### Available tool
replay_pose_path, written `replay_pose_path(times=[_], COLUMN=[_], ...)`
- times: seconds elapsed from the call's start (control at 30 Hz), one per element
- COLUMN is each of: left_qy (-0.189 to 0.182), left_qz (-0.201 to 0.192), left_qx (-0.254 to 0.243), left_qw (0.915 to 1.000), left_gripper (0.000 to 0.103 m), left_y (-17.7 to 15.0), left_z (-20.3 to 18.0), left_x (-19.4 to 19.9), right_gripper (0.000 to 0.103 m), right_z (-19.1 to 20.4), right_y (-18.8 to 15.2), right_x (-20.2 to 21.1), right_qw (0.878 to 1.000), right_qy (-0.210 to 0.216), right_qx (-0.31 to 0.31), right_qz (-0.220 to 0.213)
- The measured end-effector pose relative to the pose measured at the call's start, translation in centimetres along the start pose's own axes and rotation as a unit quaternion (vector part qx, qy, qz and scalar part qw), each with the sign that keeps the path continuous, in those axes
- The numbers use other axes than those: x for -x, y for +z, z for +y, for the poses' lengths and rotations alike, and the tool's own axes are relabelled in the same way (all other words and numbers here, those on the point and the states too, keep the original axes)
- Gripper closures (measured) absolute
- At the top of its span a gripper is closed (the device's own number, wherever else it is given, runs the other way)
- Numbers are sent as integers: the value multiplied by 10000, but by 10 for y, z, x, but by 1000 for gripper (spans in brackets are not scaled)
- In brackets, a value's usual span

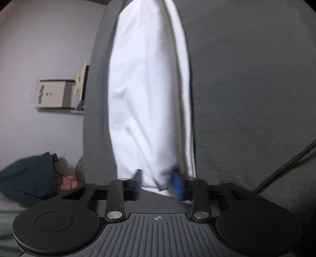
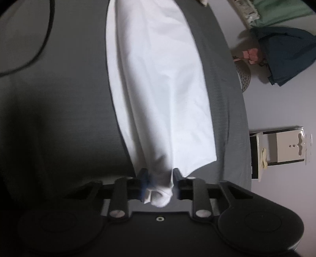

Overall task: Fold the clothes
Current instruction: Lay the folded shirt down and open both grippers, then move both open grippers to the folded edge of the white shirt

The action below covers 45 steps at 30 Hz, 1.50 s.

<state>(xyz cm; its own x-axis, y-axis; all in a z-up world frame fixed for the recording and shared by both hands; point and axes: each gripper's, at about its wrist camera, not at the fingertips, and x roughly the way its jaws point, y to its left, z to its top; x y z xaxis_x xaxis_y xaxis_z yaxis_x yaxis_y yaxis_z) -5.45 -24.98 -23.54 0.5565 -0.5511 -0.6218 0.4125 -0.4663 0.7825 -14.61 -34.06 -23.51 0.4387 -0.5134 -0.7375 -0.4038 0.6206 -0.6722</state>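
A white garment [image 1: 150, 89] is stretched out long and narrow over a grey fabric surface [image 1: 246, 79]. In the left wrist view its near end runs between the blue-padded fingers of my left gripper [image 1: 158, 182], which is shut on it. The picture there is blurred by motion. In the right wrist view the other end of the white garment [image 2: 158, 89] is bunched between the fingers of my right gripper [image 2: 159, 178], with a wad of cloth bulging out behind the pads. The grey surface [image 2: 59, 118] lies under the cloth.
A black cable [image 1: 286, 168] crosses the grey surface and loops as the black cable [image 2: 39, 39] at upper left. Beyond the surface's edge lie a dark blue bundle [image 1: 27, 178], a pink item [image 1: 67, 182], a pale box [image 1: 53, 94] and green fabric [image 2: 280, 11].
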Motion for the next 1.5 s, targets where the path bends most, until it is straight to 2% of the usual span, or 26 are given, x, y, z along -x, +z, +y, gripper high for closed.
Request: replay_pose_path(times=[0.07, 0.13, 0.3, 0.33, 0.43, 0.5, 0.57, 0.6, 0.63, 0.67, 0.8, 0.87, 0.9, 0.97, 1.0, 1.07, 1.13, 1.17, 1.2, 1.27, 1.33, 1.4, 1.5], left_qy=[-43, -92, -214, -239, -312, -405, -648, -762, -890, -1026, -1401, -1447, -1487, -1561, -1595, -1654, -1735, -1835, -1957, -2234, -2294, -2286, -2421], left_qz=[-18, -34, -75, -84, -109, -113, -85, -81, -75, -76, 92, 76, -61, -334, -470, -739, -971, -1006, -944, -641, -639, -762, -799], left_qx=[-74, -117, -225, -246, -311, -230, 289, 540, 766, 973, 1789, 2338, 2687, 3371, 3706, 4357, 4906, 5029, 5116, 5218, 5319, 5435, 5597], left_qw=[10000, 9999, 9995, 9994, 9990, 9988, 9974, 9956, 9931, 9899, 9738, 9614, 9517, 9278, 9138, 8816, 8484, 8386, 8313, 8208, 8126, 8041, 7885], left_gripper=[89, 91, 96, 96, 96, 96, 96, 95, 89, 86, 86, 86, 86, 86, 86, 86, 86, 86, 86, 86, 86, 86, 86], left_y=[-1, -3, -8, -9, -12, -14, -13, -13, -15, -17, -35, -43, -42, -40, -39, -38, -33, -25, -18, -7, -7, -13, -33], left_z=[-2, -4, -8, -9, -12, -11, -2, 3, 10, 15, 41, 54, 60, 72, 78, 90, 100, 101, 98, 89, 77, 65, 66], left_x=[0, -1, -2, -2, -3, -4, -7, -7, -7, -4, 6, 11, 9, 5, 3, -1, -9, -19, -32, -62, -71, -71, -72], right_gripper=[89, 90, 91, 91, 91, 91, 90, 82, 76, 70, 64, 63, 62, 62, 63, 63, 63, 64, 64, 64, 64, 66, 68], right_z=[7, 11, -6, -6, 4, 8, 6, 5, 1, -3, -32, -50, -59, -78, -87, -103, -104, -104, -104, -98, -91, -82, -79], right_y=[1, 0, -6, -7, -12, -13, -12, -11, -12, -13, -21, -26, -29, -33, -34, -34, -25, -21, -16, -6, -3, -2, -12], right_x=[-4, -4, 24, 27, 27, 17, 8, 3, 0, -2, 9, 22, 28, 36, 35, 27, 6, -5, -16, -34, -47, -46, -37], right_qw=[9998, 9989, 9917, 9919, 9956, 9973, 9981, 9978, 9971, 9965, 9900, 9822, 9771, 9607, 9464, 9052, 8530, 8310, 8168, 8015, 7931, 7966, 8086], right_qy=[-107, -279, -1145, -1099, -520, -36, 309, 481, 683, 803, 1300, 1581, 1681, 1782, 1877, 2139, 2404, 2469, 2465, 2364, 2268, 2154, 2015], right_qx=[190, 377, 142, 211, 629, 658, 500, 421, 298, 167, -448, -872, -1123, -1887, -2393, -3473, -4500, -4887, -5138, -5448, -5624, -5618, -5505], right_qz=[-10, -91, -572, -594, -461, -311, -206, -154, -142, -168, -331, -521, -665, -990, -1089, -1192, -1095, -988, -900, -704, -565, -594, -516])
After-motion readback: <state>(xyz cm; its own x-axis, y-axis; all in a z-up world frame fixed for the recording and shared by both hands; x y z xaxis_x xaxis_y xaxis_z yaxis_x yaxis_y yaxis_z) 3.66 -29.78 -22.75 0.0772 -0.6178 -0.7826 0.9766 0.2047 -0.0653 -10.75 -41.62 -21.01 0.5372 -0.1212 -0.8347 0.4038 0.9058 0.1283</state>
